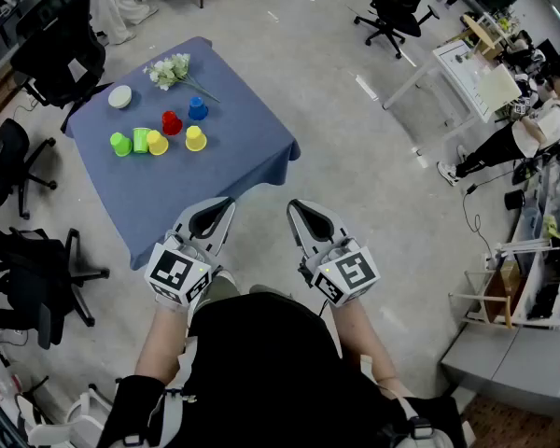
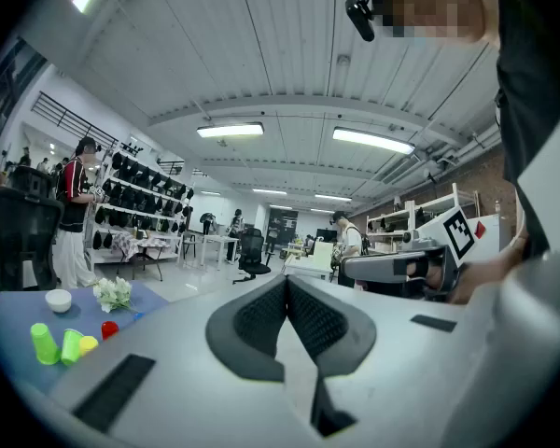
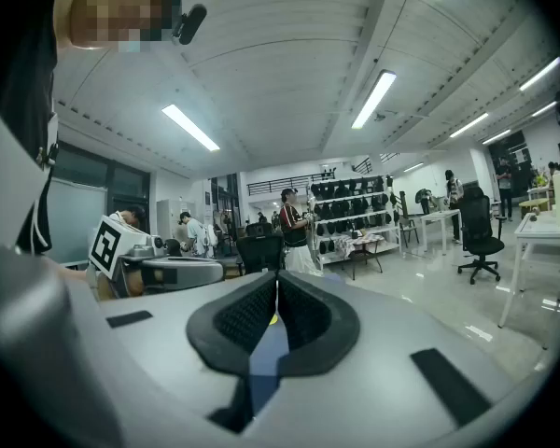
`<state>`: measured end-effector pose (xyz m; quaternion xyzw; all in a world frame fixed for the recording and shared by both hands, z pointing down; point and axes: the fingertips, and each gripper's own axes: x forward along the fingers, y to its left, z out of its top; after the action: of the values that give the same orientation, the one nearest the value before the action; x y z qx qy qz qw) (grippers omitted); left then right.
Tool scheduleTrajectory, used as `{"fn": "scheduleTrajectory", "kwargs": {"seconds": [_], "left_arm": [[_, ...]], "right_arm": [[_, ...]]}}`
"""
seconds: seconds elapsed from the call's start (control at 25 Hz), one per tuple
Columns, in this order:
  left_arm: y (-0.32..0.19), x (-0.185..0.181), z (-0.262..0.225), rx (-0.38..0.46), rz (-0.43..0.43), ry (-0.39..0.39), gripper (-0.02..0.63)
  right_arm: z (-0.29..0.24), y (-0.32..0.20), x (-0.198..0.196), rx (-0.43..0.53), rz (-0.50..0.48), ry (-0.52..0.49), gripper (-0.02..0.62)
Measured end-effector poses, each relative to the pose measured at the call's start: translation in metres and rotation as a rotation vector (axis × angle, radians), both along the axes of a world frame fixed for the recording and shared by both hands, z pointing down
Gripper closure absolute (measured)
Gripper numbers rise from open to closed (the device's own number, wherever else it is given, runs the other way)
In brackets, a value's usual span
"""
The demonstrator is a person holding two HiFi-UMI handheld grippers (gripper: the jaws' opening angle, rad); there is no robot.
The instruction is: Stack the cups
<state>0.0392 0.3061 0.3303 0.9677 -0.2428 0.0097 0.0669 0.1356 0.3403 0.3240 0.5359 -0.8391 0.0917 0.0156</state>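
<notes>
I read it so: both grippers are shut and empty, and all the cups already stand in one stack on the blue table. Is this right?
Not quite. The cups are not in one stack: the head view shows the red cup, the blue cup and a yellow cup standing apart on the blue table. The rest holds: the left gripper and the right gripper are shut and empty.

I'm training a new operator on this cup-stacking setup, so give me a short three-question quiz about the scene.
1. True or false: the left gripper and the right gripper are both shut and empty.
2. Which cup is leftmost in the head view? A orange, B green cup, C purple.
3. What white thing sits left of the flowers?
Key: 1 true; 2 B; 3 the bowl.
</notes>
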Motion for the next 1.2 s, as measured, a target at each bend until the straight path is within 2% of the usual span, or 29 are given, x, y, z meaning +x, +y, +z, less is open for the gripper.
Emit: {"fn": "scheduleTrajectory", "kwargs": {"seconds": [0.16,0.4,0.56,0.72,0.92,1.2], "left_arm": [[-0.021,-0.013,0.003,-0.008,-0.003,0.007,0.595],[-0.055,-0.044,0.019,-0.044,-0.026,0.004,0.595],[-0.077,-0.065,0.036,-0.073,-0.070,-0.013,0.595],[-0.102,-0.070,0.050,-0.096,-0.121,-0.027,0.595],[-0.148,-0.069,0.065,-0.129,-0.225,-0.052,0.595],[-0.217,-0.060,0.067,-0.190,-0.401,-0.077,0.595]], "right_arm": [[0.003,-0.021,-0.011,-0.005,-0.001,0.003,0.574],[0.014,-0.057,-0.029,-0.045,-0.007,-0.061,0.572],[0.026,-0.084,-0.039,-0.067,-0.021,-0.054,0.572],[0.039,-0.122,-0.036,-0.088,-0.050,-0.059,0.572],[0.053,-0.186,-0.028,-0.108,-0.144,-0.060,0.572],[0.076,-0.286,-0.012,-0.186,-0.316,-0.070,0.572]]}}
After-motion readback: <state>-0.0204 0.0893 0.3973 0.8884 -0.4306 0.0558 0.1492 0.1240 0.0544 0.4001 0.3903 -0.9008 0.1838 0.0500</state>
